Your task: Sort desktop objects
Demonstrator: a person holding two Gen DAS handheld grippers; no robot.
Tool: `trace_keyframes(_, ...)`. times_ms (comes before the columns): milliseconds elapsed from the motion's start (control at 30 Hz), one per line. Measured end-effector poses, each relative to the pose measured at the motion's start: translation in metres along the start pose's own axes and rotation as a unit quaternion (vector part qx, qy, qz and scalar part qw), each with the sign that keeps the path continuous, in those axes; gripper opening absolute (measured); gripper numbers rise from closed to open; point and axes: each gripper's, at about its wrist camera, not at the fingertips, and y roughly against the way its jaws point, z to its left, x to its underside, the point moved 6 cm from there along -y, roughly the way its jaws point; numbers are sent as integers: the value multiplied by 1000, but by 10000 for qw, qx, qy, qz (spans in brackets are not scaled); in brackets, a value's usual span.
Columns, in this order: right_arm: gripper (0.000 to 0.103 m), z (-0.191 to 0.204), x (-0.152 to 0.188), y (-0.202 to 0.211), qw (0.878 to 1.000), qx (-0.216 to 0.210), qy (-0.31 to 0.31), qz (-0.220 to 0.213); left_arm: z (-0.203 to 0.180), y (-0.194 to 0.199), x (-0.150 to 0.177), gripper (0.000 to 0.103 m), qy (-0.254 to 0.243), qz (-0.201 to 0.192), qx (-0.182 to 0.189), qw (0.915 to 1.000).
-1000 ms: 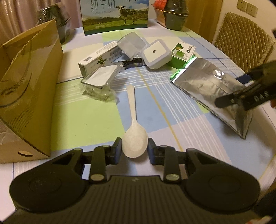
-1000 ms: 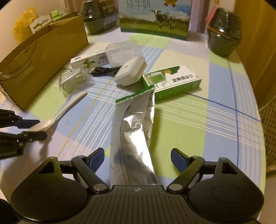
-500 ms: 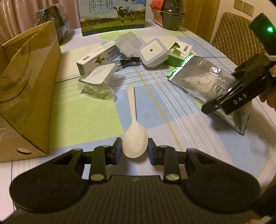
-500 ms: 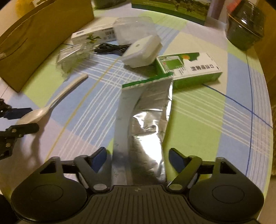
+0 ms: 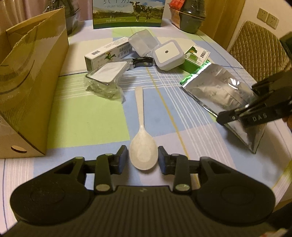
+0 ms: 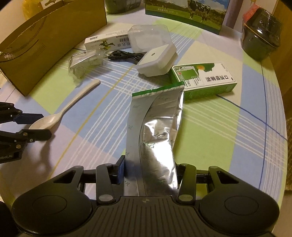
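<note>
Pick-up step: left hand-held gripper brackets the spoon bowl, unclenched; right hand-held gripper pinches the foil pouch; next, likely clench, lift, carry toward cardboard box.

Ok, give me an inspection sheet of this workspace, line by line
Surface: round table under a checked cloth.
Job's things: white spoon and foil pouch, both lying flat.
Clutter: night light, clear case, white box, green box, cardboard box.
Grippers: left gripper straddles the spoon bowl, small gaps either side; right gripper closed on the pouch's near end.
Cables: black cable beside the night light.
Surroundings: milk carton, quilted chair.
</note>
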Motion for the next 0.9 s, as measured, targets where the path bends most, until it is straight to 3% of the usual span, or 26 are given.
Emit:
trace_keyframes(133,40,1,3,2,10000,-7,6,-12,0,-3,-3,34,88,-1,12,10000)
trace_keyframes(233,40,1,5,4,10000,-5,-34,-31,-1,-5,-5,27,13,29,-70,10000)
trace_keyframes(367,38,1,8,6,10000,-19,-68,-67,-2,-1,-3,27,-116,-8,-176,9998)
trace_keyframes(900,36,10,12,44,9992,-96,-214,-332,-7,42,-2,27,-470,-340,-277,9979)
